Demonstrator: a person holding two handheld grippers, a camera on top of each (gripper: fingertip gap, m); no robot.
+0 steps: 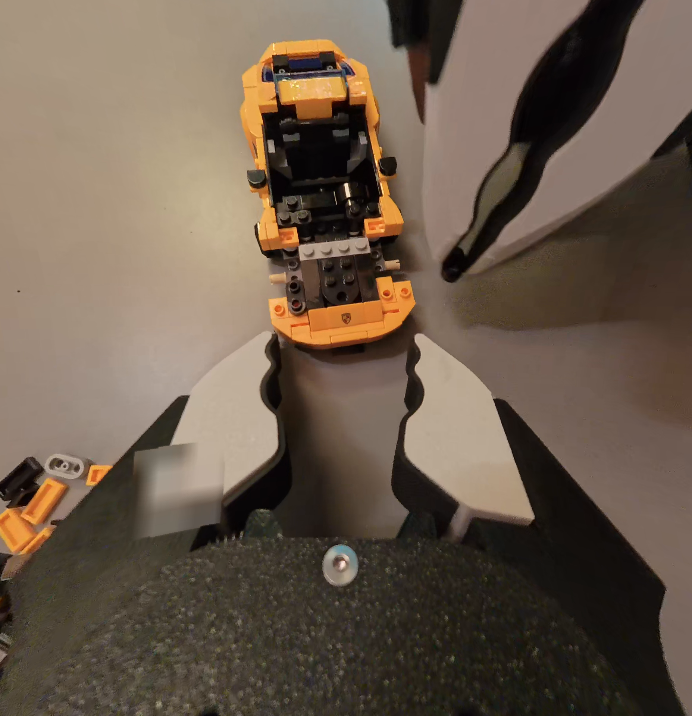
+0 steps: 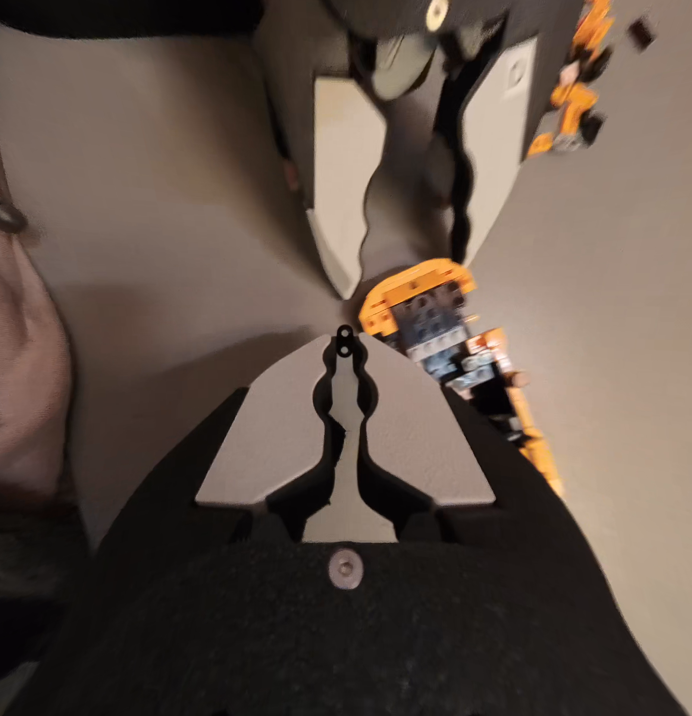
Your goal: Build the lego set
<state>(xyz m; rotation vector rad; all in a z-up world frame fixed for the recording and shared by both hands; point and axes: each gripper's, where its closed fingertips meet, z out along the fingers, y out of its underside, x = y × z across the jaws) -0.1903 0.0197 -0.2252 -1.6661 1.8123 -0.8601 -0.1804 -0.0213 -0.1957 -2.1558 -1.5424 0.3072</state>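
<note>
**Now the small black piece must travel to the car's nose**

Right now my right claw [image 2: 346, 341] is pinching a small black piece [image 2: 345, 343] with two holes, held at the very tips; the jaws are pressed together on it. My left claw [image 1: 342, 341] is spread wide and holds nothing.

In the left wrist view, the orange car [image 1: 321, 193] lies on the grey table [image 1: 104, 193] straight at 12 o'clock from my left claw. Its long axis runs along my fingers, with the nose toward me and almost between the two tips; I cannot tell if they touch it. The roof is missing, so the black inside is open, and the front part just behind the nose shows bare studs [image 1: 336, 275].

In the right wrist view, the same car is at about 2 o'clock from my right tips, its nose near them but apart. This view is blurred, so the details are weak. From the left view, the right claw comes in at about 2 o'clock, beside the car's front.

I judge that the left claw is nearer and should steady the nose, while the right one brings the piece over the open studs. Loose pieces [image 1: 30, 503] wait at 8 o'clock of my left claw.
</note>
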